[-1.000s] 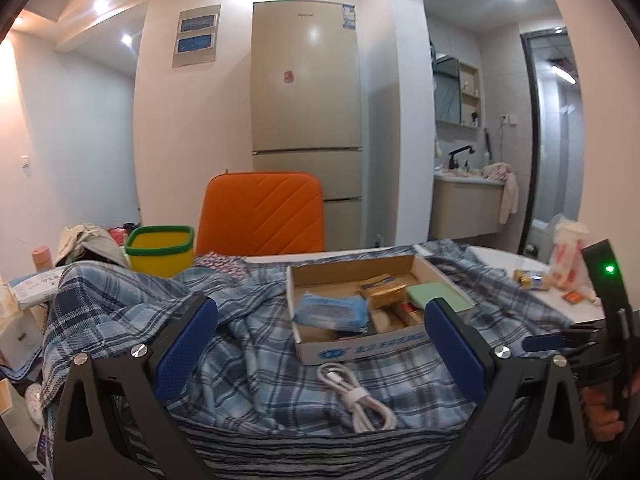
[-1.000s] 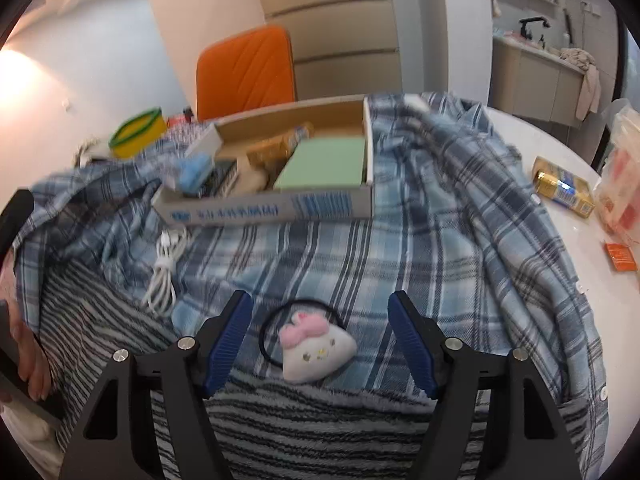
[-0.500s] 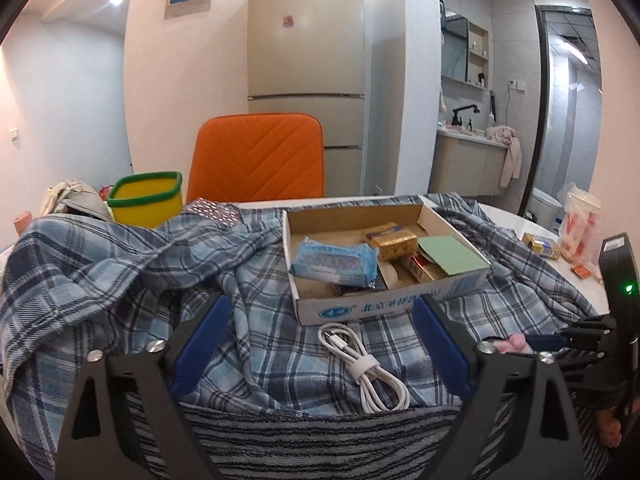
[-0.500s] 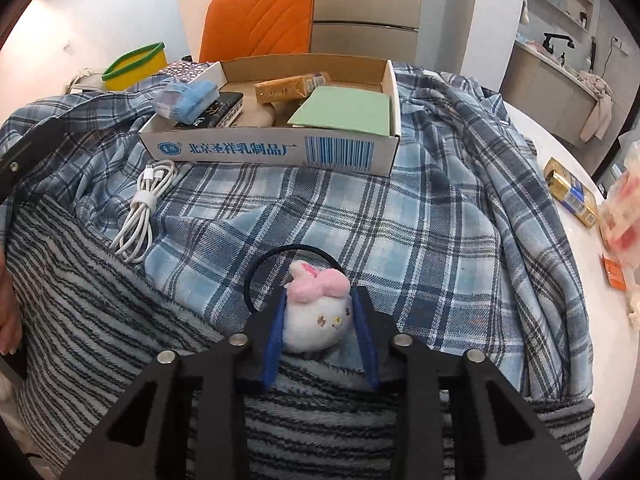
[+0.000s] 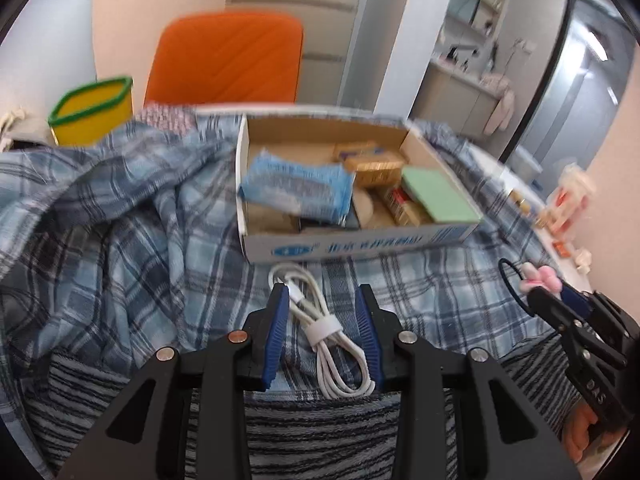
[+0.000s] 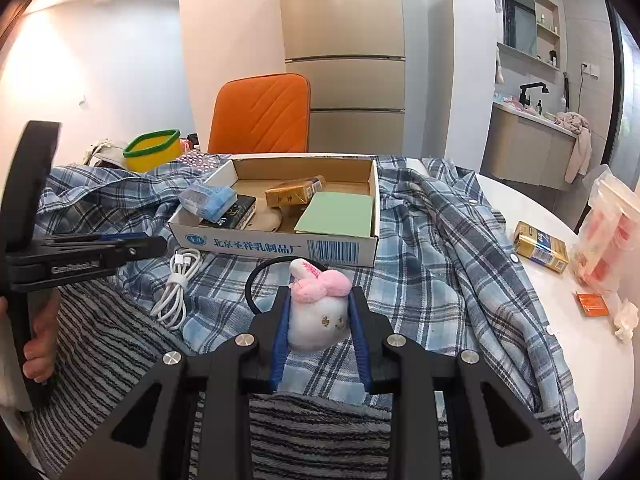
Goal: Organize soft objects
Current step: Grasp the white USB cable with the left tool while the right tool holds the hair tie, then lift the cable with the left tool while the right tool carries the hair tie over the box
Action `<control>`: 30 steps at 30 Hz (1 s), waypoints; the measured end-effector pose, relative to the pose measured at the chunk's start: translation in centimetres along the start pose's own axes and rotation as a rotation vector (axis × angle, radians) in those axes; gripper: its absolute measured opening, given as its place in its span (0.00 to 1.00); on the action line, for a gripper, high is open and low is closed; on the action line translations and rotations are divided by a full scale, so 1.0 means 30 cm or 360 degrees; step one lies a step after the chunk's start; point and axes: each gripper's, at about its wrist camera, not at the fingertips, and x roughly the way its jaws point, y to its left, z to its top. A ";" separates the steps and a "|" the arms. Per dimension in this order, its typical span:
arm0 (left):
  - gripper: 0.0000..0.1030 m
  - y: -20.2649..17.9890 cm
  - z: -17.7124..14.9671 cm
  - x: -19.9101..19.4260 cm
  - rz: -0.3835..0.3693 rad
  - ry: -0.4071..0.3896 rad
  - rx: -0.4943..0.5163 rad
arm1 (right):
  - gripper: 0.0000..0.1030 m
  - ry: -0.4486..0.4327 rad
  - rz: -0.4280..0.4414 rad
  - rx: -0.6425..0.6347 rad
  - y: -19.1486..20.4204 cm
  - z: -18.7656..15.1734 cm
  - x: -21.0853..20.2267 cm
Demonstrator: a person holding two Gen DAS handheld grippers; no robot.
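Note:
A coiled white cable (image 5: 324,328) lies on the blue plaid shirt (image 5: 120,240), just in front of the cardboard box (image 5: 360,246). My left gripper (image 5: 322,292) straddles the cable and its jaws are closing; the pads do not visibly squeeze it. My right gripper (image 6: 318,300) is shut on a white plush hair tie (image 6: 316,320) with a pink bow and a black elastic loop, held just above the shirt. In the left wrist view the right gripper (image 5: 560,300) shows at the right with the pink bow (image 5: 542,276) sticking out.
The box (image 6: 280,244) holds a blue tissue pack (image 5: 296,188), gold packets and a green pad. A striped grey towel (image 5: 320,432) lies nearest me. A yellow basket (image 6: 154,152) and an orange chair (image 6: 264,112) stand behind. A gold packet (image 6: 540,246) and a pink bag (image 6: 608,240) sit on the white table at right.
The left gripper tipped down over the white cable and its jaws narrowed around it. The right gripper closed on the plush hair tie and lifted it slightly.

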 end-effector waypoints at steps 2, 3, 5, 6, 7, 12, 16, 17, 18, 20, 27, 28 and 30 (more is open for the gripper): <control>0.32 0.010 0.003 0.040 -0.0007 0.0116 -0.0092 | 0.29 0.0013 0.0006 0.0016 -0.008 0.004 0.004; 0.32 0.010 0.006 0.056 -0.0018 0.0149 -0.0110 | 0.29 0.0013 0.0006 0.0026 -0.012 0.004 0.002; 0.32 0.008 0.004 0.075 0.0008 0.0177 -0.0122 | 0.29 0.0003 0.0003 0.0039 -0.017 -0.002 0.001; 0.32 0.003 0.000 0.079 0.0007 0.0184 -0.0118 | 0.29 -0.0003 0.0002 0.0042 -0.018 -0.003 -0.001; 0.32 -0.002 -0.004 0.087 0.0006 0.0202 -0.0108 | 0.29 -0.0008 0.0001 0.0041 -0.018 -0.004 -0.004; 0.33 -0.009 -0.023 0.135 -0.0007 0.0302 -0.0098 | 0.29 -0.0015 0.0009 0.0024 -0.012 -0.005 -0.009; 0.26 -0.012 -0.025 0.136 0.0006 0.0274 -0.0087 | 0.29 -0.0011 0.0007 0.0027 -0.010 -0.006 -0.009; 0.23 -0.007 -0.024 0.133 -0.0001 0.0262 -0.0091 | 0.29 -0.0010 0.0008 0.0027 -0.010 -0.006 -0.009; 0.21 -0.004 -0.025 0.130 -0.0015 0.0252 -0.0094 | 0.29 -0.0007 0.0008 0.0028 -0.010 -0.007 -0.009; 0.21 -0.013 -0.027 0.117 -0.0021 0.0209 -0.0069 | 0.29 -0.0006 0.0009 0.0030 -0.009 -0.007 -0.010; 0.20 -0.079 -0.054 -0.023 -0.0099 -0.0145 0.0114 | 0.29 -0.0120 -0.0009 0.0023 -0.003 -0.008 -0.049; 0.20 -0.088 -0.062 -0.051 -0.0104 -0.0213 0.0141 | 0.29 -0.0167 -0.0017 0.0014 0.003 -0.008 -0.065; 0.20 -0.102 -0.076 -0.101 -0.0111 -0.0337 0.0183 | 0.29 -0.0228 -0.0023 -0.0004 0.008 -0.006 -0.086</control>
